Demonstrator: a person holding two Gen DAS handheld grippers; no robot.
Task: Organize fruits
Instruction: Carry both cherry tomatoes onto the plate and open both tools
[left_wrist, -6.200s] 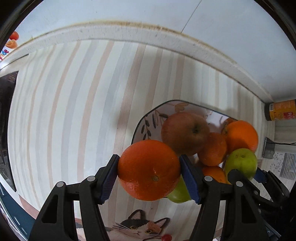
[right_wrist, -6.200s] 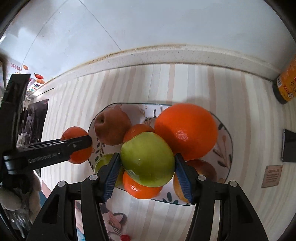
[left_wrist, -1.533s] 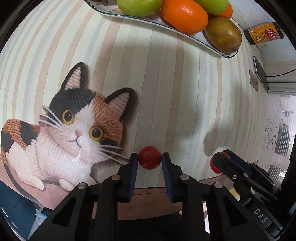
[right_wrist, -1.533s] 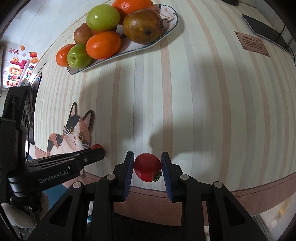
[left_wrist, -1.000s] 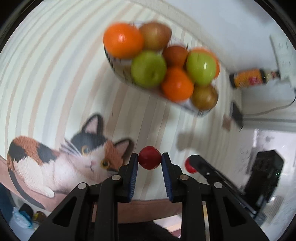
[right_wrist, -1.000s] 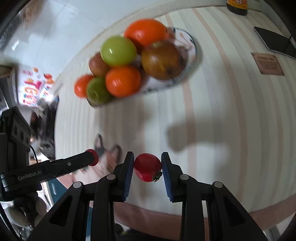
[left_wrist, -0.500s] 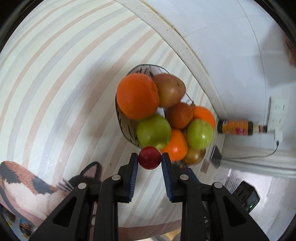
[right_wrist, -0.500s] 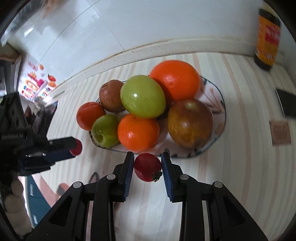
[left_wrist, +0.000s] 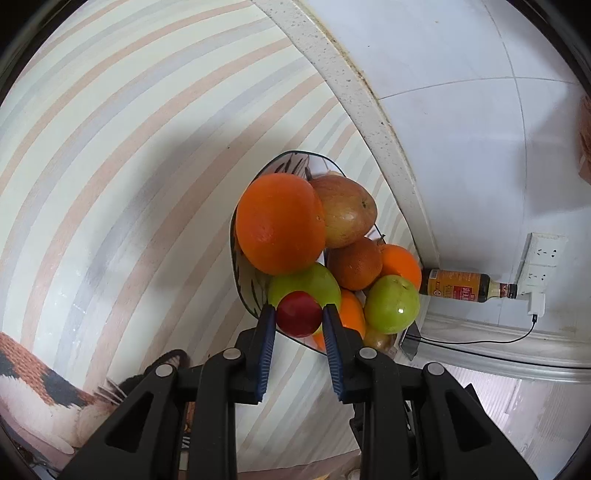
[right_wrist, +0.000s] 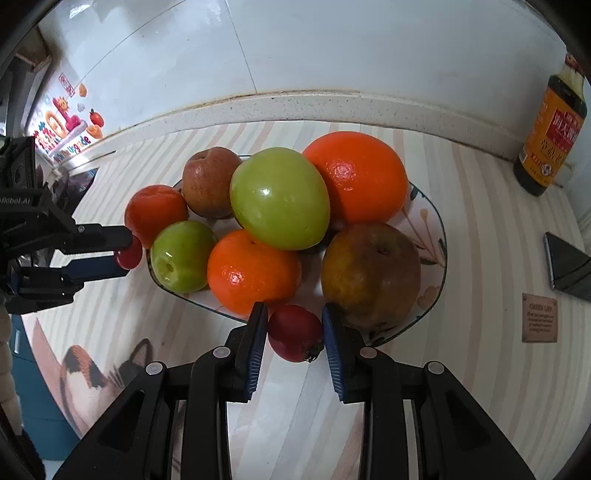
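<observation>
Each small red fruit is clamped between blue pads at the plate (right_wrist: 437, 236) edge: yours on the right (right_wrist: 294, 332) sits at the near rim, between the orange (right_wrist: 254, 271) and the brown pear (right_wrist: 370, 271). The left gripper (right_wrist: 123, 254) pinches its red fruit (left_wrist: 299, 314) at the plate's left end beside the small green apple (right_wrist: 183, 256). The right gripper (right_wrist: 293, 325) is nearer an open gap, I'd judge, straight ahead and slightly up over the rim; the pile is crowded, so drop gently.

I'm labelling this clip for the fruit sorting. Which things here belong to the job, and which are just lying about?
Job:
left gripper holding a red fruit
right gripper holding another red fruit
plate of fruit

Lying about:
sauce bottle
phone
small plaque
</observation>
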